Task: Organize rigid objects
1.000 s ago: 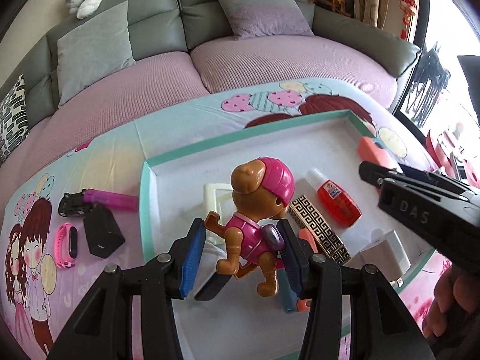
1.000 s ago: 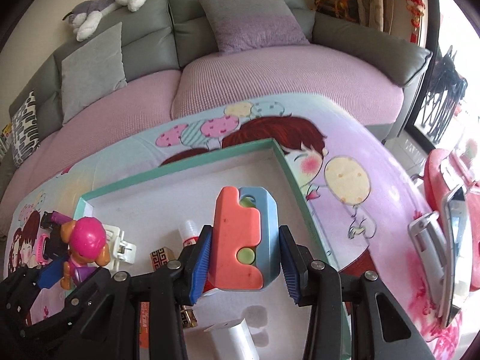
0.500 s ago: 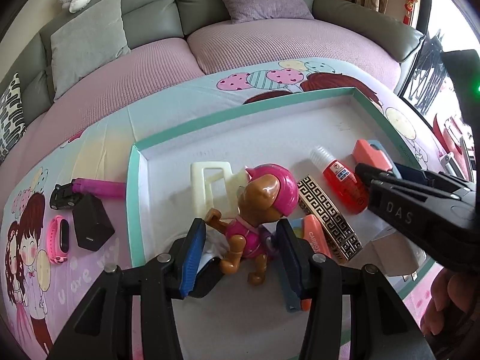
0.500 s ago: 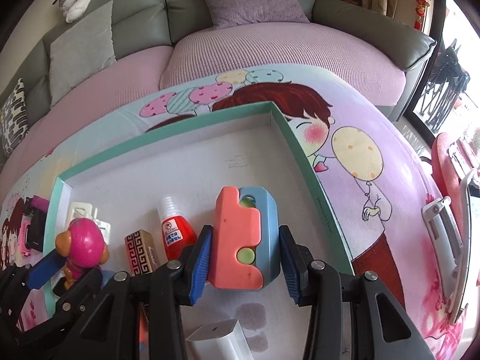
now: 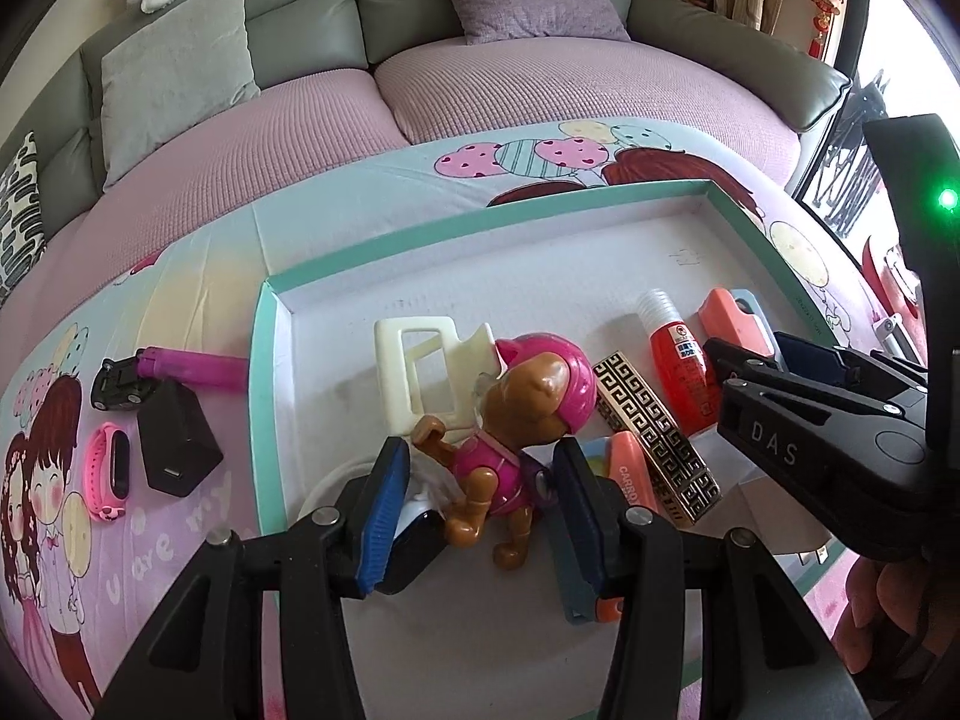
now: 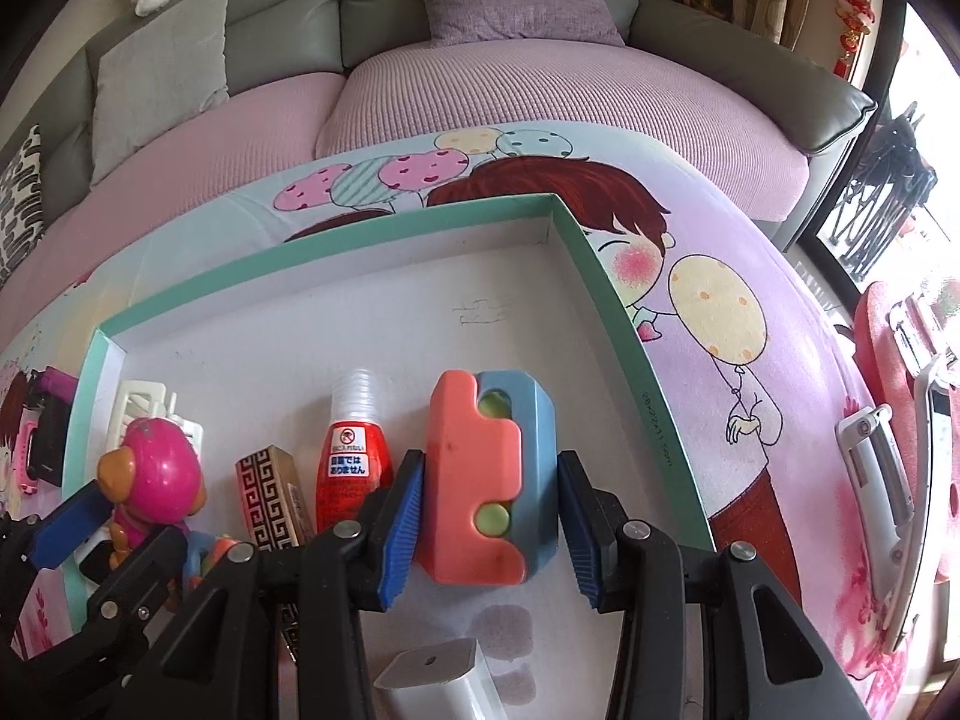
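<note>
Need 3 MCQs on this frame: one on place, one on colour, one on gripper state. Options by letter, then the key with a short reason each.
1. Where is the black charger cube?
A. Inside the tray
B. On the cloth left of the tray
C. On the sofa

2. What colour is the cap on the toy dog?
A. Pink
B. Green
C. White

3. What is the right gripper doing?
A. Hanging open over the tray
B. Shut on the red bottle
C. Shut on the orange-and-blue block

Answers:
1 B: in the left wrist view the charger sits outside the tray's teal wall, by the pink wristband.
2 A: the cap shows bright pink in both views.
3 C: both pads press the block's sides; the red bottle lies apart, to its left.
</note>
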The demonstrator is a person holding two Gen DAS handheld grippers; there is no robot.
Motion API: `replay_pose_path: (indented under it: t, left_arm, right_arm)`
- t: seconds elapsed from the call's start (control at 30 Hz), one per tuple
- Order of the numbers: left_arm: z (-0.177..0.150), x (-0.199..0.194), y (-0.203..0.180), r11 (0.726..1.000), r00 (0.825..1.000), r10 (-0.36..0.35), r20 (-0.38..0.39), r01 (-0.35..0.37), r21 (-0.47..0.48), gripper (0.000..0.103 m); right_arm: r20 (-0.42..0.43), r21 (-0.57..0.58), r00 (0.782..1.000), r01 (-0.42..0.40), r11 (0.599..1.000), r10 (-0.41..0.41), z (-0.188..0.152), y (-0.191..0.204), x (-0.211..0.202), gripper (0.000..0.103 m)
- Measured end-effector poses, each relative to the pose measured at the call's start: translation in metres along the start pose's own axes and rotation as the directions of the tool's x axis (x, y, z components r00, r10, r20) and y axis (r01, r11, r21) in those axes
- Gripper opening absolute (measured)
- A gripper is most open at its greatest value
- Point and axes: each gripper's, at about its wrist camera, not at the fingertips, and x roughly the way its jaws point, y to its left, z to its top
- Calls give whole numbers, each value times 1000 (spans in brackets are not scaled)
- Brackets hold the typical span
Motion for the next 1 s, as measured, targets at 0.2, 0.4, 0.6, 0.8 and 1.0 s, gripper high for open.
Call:
replay_pose_path:
  t: [0.2, 0.4, 0.6, 0.8, 1.0]
  left_arm:
    - [3, -15, 8, 1000, 999, 20, 29, -19, -18, 51]
    - [5, -34, 34, 995, 996, 46, 76, -39, -95, 64]
    - [2, -30, 60, 982, 993, 106, 52, -96, -162, 68]
    - [-1, -24, 73, 971, 988, 151, 21, -144, -193, 85]
    - [-3, -19, 80, 960, 982, 188, 10, -182, -212, 96]
  right_arm:
    - [26, -28, 1000, 18, 999, -17, 3, 6, -14, 59]
    - [69, -68, 998, 10, 998, -5, 5, 17, -33, 59]
    - [64, -80, 998, -15, 997, 20, 4, 25, -35, 83]
    - [53, -81, 998, -29, 996, 34, 1, 26, -34, 101]
    - [59, -68, 997, -44, 997, 48, 1, 24, -35, 103]
